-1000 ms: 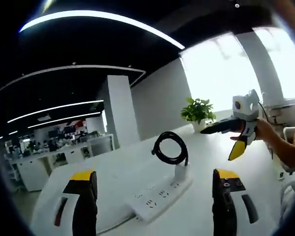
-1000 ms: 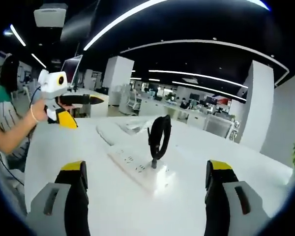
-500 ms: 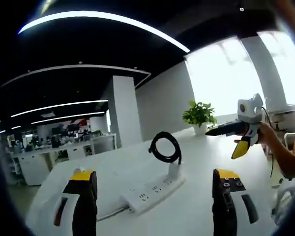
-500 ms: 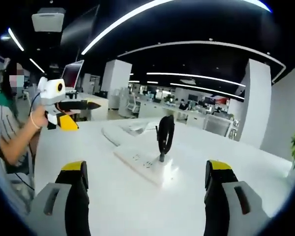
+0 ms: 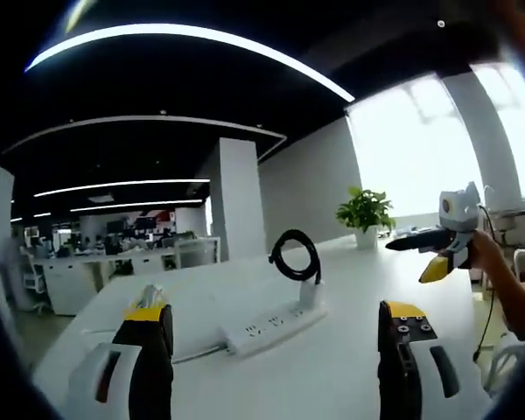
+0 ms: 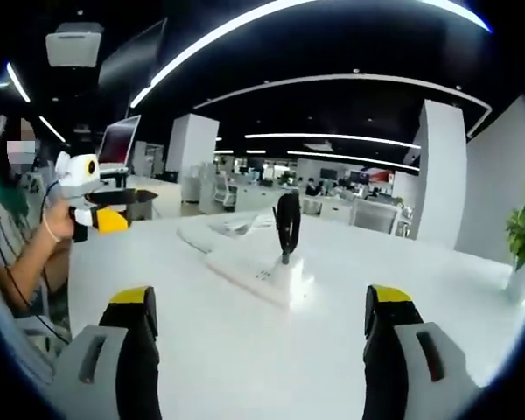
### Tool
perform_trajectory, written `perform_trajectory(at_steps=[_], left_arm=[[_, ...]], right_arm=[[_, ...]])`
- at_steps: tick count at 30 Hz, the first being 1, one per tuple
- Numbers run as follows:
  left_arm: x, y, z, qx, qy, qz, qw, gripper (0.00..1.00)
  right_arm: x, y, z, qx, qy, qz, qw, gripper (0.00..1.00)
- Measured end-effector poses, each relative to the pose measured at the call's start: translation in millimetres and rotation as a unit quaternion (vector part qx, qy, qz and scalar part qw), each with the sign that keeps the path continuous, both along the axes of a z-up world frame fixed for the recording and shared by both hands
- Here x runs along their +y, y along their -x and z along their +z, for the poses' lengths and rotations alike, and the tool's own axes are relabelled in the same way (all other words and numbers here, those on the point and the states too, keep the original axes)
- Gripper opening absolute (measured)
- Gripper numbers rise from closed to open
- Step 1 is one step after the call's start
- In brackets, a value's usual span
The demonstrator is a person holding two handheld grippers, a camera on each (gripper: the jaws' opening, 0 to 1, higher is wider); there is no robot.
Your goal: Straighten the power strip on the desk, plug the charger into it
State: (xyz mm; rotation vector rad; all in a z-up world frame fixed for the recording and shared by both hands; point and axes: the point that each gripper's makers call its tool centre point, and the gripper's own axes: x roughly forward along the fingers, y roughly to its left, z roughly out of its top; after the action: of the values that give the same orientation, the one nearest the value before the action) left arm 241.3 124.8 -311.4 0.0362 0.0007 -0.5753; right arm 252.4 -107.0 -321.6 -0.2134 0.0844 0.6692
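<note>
Above desk [image 5: 332, 376]: both grippers' fingers wide apart (empty), charger [image 5: 308, 294] in power strip [image 5: 271, 320].

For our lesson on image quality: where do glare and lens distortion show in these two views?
Left gripper view: the window is blown out white behind the potted plant, and the ceiling light strip bows into an arc. Right gripper view: more evenly lit, light strips curve likewise, and the white power strip blends into the white desk.
</note>
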Motion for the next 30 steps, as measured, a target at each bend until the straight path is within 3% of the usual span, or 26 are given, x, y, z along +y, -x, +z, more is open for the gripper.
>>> perform_trajectory(at_steps=[9, 19, 30], left_arm=[[6.3, 17.0, -15.9, 0.01, -0.016, 0.024, 0.9995, 0.99], [14.8, 33.3, -26.0, 0.017, 0.003, 0.031, 0.9994, 0.99], [35.8, 49.2, -33.9, 0.021, 0.013, 0.065, 0.9976, 0.99]], right_arm=[[-11.6, 14.1, -11.2, 0.004, -0.011, -0.017, 0.9998, 0.98], [-22.9, 27.8, -25.4, 0.003, -0.026, -0.026, 0.9993, 0.97], [-42.2, 38.8, -34.9, 0.011, -0.03, -0.045, 0.9985, 0.95]])
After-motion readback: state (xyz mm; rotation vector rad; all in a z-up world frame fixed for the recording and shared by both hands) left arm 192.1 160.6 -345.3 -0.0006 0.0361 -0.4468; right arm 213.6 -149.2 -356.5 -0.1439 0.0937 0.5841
